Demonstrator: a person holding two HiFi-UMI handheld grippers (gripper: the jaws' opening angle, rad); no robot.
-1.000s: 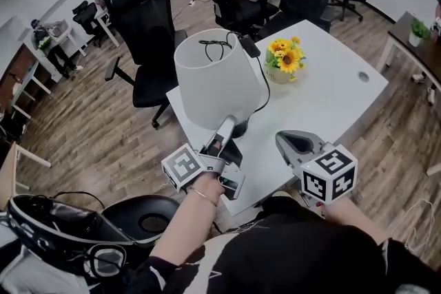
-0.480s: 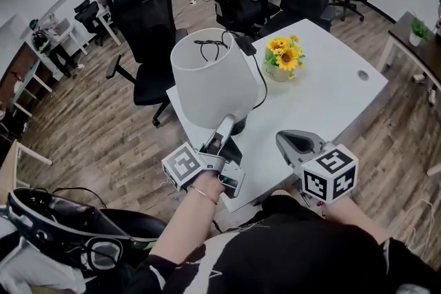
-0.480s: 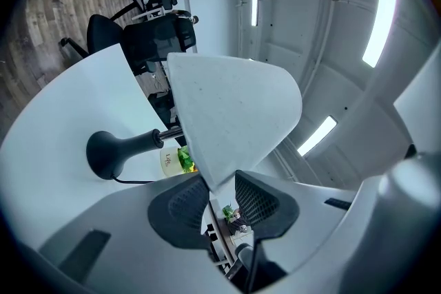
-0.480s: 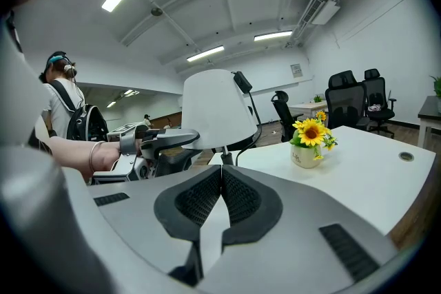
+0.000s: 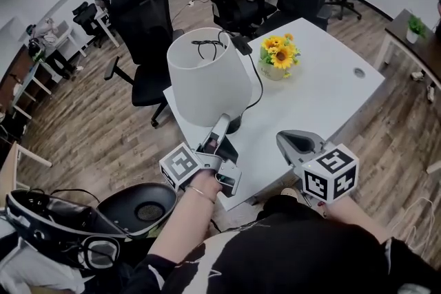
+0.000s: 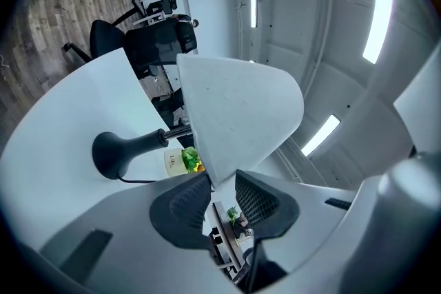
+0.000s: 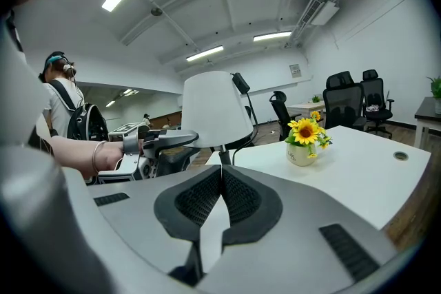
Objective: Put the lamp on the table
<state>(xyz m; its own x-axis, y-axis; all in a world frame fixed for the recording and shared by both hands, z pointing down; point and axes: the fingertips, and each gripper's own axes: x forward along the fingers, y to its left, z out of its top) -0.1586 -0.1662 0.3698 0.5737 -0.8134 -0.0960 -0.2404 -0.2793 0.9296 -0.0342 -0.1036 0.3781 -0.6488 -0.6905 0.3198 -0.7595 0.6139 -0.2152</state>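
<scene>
Wood-plank flooring and black mesh office chairs [image 5: 148, 38] surround a white table [image 5: 324, 100], at whose near left corner the lamp [image 5: 207, 82] is seen standing upright on its dark base [image 6: 114, 151], with a sunflower pot [image 5: 277, 58] further in toward the table's middle; a black cord [image 5: 258, 87] is draped from the top of the shade down to the tabletop. The lamp is judged light but top-heavy, since the wide white shade [image 6: 241, 117] rides on a thin stem over a small weighted base; the shade looks thin and easily dented or tipped, so the stem or base would be the firmer place to be gripped, and the rim only gently. The left gripper [image 5: 219, 127] is held at the shade's lower rim, its jaws opening and standing wide, with the rim's edge between the pads but apparently not pressed. The right gripper [image 5: 293, 141] is held over the table's near edge, its jaws closed together on nothing.
</scene>
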